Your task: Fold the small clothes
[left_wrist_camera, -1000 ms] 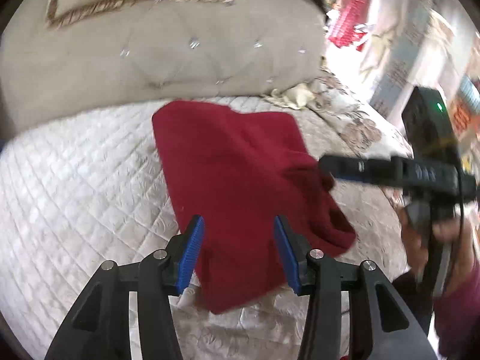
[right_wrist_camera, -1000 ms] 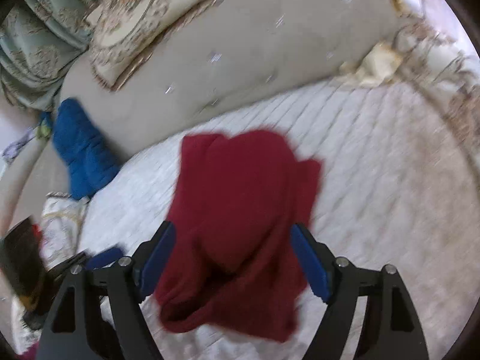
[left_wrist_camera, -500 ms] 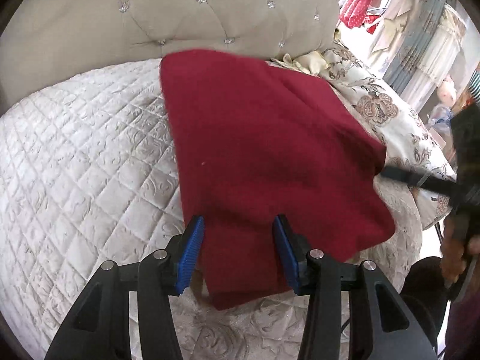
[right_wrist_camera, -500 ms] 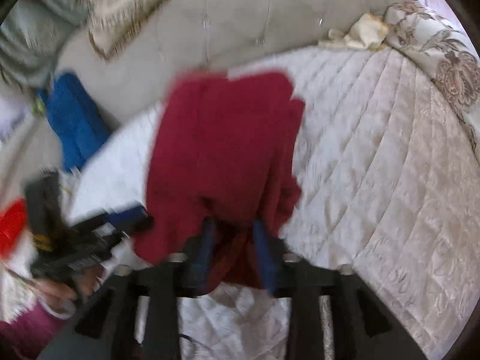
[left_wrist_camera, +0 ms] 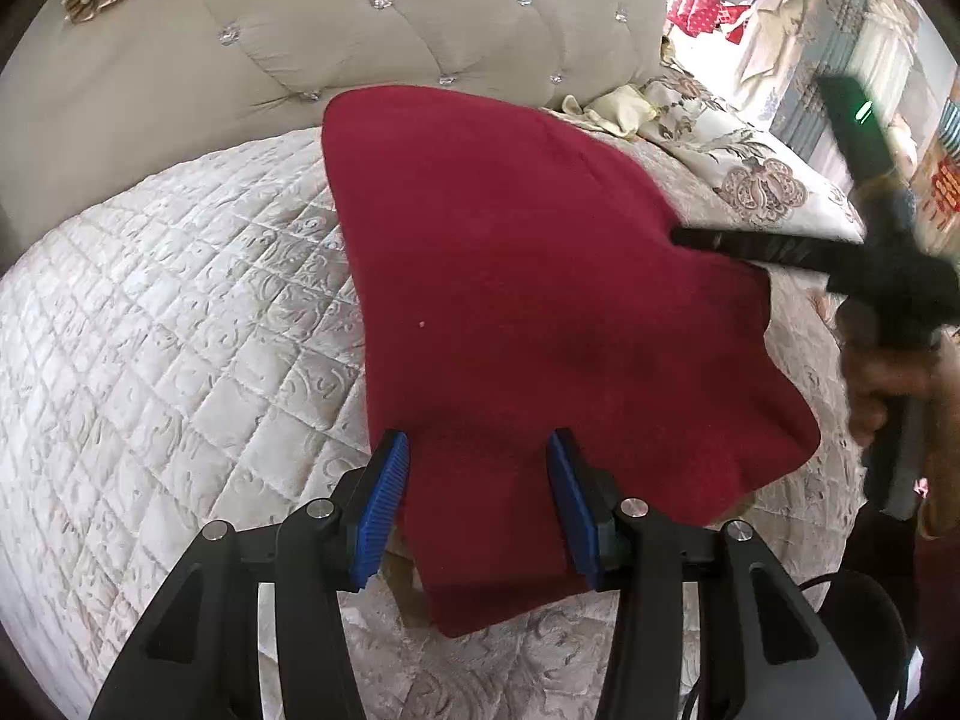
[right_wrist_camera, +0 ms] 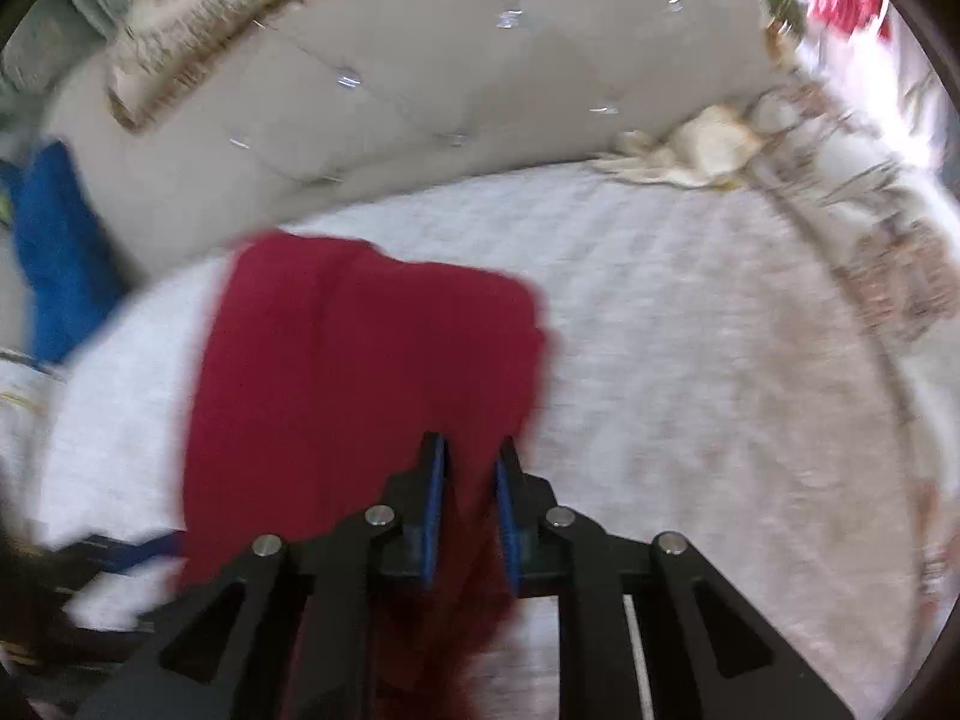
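Observation:
A dark red garment [left_wrist_camera: 528,300] lies partly folded on the white quilted bed [left_wrist_camera: 180,324]. My left gripper [left_wrist_camera: 477,501] is open, its blue pads either side of the garment's near edge. My right gripper [right_wrist_camera: 471,504] is shut on the garment's [right_wrist_camera: 360,372] right-hand near edge and lifts it a little. In the left wrist view the right gripper [left_wrist_camera: 708,240] comes in from the right and meets the cloth's right edge.
A beige tufted headboard [left_wrist_camera: 360,36] stands behind the bed. A floral pillow [left_wrist_camera: 756,180] and a crumpled cream cloth [left_wrist_camera: 618,108] lie at the right. A blue cushion [right_wrist_camera: 54,252] sits at the left in the right wrist view.
My right gripper has closed from wide open onto the garment's edge and pulled it. The red cloth has spread wider. My left gripper has stayed open and come closer over the garment.

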`<act>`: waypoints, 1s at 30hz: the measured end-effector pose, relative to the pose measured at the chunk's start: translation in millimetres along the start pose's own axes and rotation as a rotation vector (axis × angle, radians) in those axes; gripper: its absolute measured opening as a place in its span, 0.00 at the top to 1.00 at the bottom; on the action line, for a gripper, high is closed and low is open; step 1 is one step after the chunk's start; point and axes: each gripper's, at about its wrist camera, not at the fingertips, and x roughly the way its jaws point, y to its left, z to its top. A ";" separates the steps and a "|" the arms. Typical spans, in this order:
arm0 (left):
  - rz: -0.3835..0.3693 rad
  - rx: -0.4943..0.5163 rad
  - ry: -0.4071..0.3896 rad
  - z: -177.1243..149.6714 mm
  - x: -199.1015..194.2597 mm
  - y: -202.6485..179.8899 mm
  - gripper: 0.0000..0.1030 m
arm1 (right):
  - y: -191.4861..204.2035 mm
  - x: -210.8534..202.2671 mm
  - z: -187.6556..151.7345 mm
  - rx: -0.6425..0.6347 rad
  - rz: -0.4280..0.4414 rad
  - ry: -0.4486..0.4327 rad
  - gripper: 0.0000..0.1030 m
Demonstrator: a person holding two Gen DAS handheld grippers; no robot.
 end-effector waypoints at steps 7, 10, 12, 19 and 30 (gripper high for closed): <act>0.009 -0.017 -0.001 1.4 0.0 0.8 0.75 | -16.0 -45.2 -3.1 0.070 0.105 -0.087 0.76; 0.013 -0.024 -0.006 1.3 -0.9 1.3 0.75 | -0.4 -73.9 -3.4 0.033 0.169 -0.150 0.53; 0.019 -0.025 -0.009 0.8 -1.6 1.1 0.75 | 14.0 -80.0 -6.9 0.002 0.200 -0.157 0.53; 0.033 -0.020 -0.006 -0.6 -2.2 1.4 0.74 | 21.6 -20.9 -32.7 -0.036 0.130 0.001 0.64; -0.009 -0.073 -0.053 6.0 -16.6 11.1 0.70 | 16.9 -58.9 -21.8 0.020 0.187 -0.085 0.54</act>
